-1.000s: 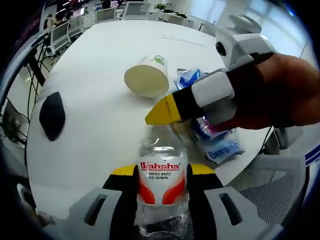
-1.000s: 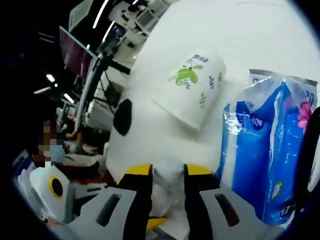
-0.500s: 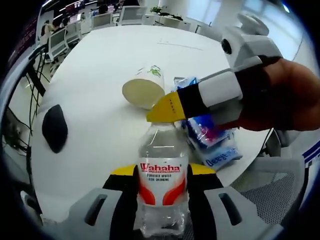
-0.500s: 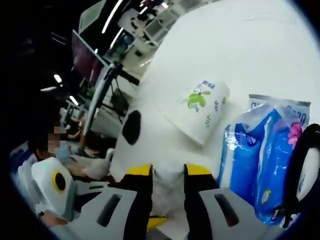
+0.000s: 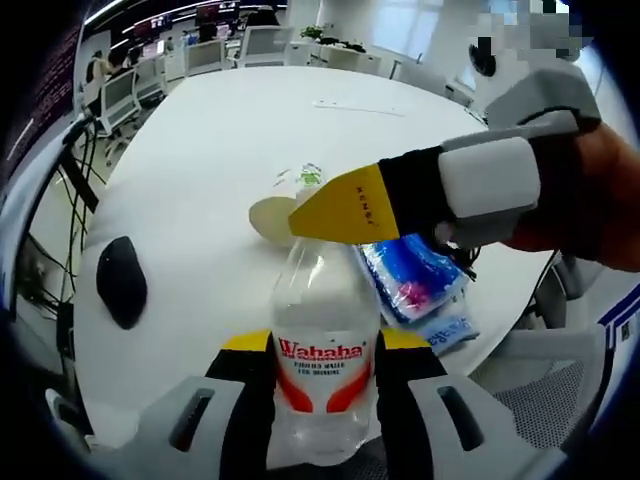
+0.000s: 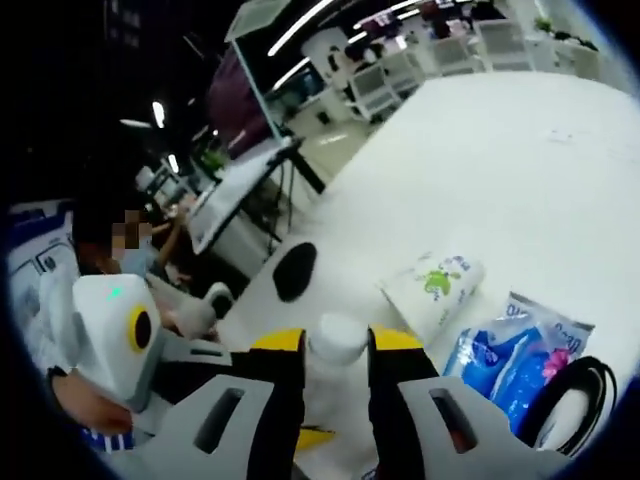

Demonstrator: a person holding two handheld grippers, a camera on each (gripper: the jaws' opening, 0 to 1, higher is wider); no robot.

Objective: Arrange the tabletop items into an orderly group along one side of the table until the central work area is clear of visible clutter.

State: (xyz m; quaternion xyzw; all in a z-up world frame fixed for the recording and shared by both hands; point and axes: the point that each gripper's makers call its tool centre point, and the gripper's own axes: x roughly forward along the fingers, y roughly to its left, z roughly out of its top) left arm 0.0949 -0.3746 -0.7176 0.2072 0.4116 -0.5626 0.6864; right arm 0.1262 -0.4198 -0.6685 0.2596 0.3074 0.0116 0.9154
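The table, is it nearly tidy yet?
Not yet. Nothing looks lined up so far. In hand: the water bottle, with the left tongs round its body and the right tongs at its cap. Left: paper cup, blue packet, black mouse.

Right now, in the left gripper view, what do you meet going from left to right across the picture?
Black computer mouse → water bottle held between the left gripper jaws → blue tissue packs → right gripper body with the person's hand at the far right.

office chairs point(image 5: 262, 42) behind white table point(image 5: 220, 150).
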